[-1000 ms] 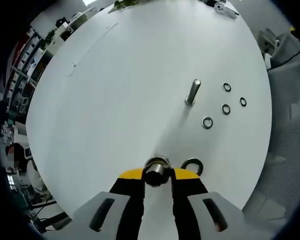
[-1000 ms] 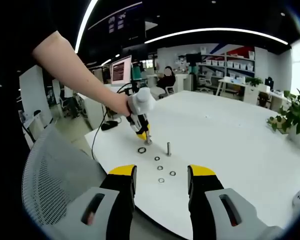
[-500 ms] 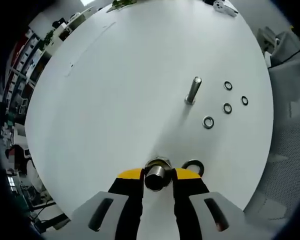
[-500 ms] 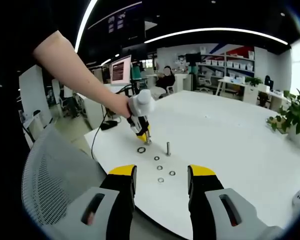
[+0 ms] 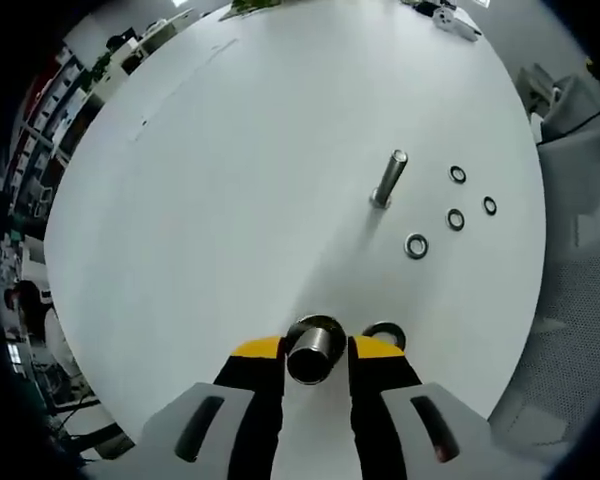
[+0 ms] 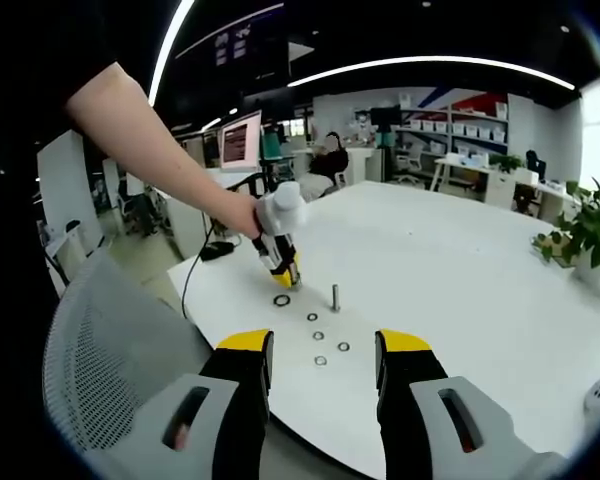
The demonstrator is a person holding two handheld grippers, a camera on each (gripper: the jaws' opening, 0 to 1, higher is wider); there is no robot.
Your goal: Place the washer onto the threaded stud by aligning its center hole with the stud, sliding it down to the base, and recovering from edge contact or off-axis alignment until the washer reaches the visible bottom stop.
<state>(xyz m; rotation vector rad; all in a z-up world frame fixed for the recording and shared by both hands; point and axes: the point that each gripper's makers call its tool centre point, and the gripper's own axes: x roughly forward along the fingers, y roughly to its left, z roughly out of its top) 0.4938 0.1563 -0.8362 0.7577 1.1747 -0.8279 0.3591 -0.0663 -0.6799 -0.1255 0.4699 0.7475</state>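
While the left gripper clamps a metal stud between its yellow tips, a large washer lies just beside it on the white table. Right gripper: jaws wide, empty, well back. Second stud stands upright near four small washers. Risk: the held stud tilting in the clamp, so a washer catches its threads.

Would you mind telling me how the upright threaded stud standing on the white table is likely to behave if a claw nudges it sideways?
The threaded stud looks tall and narrow over a small base, so it would probably tip rather than slide. It appears to be metal, so likely stiff and fairly heavy for its size. Once down, its round shaft could roll across the smooth table towards the small washers.
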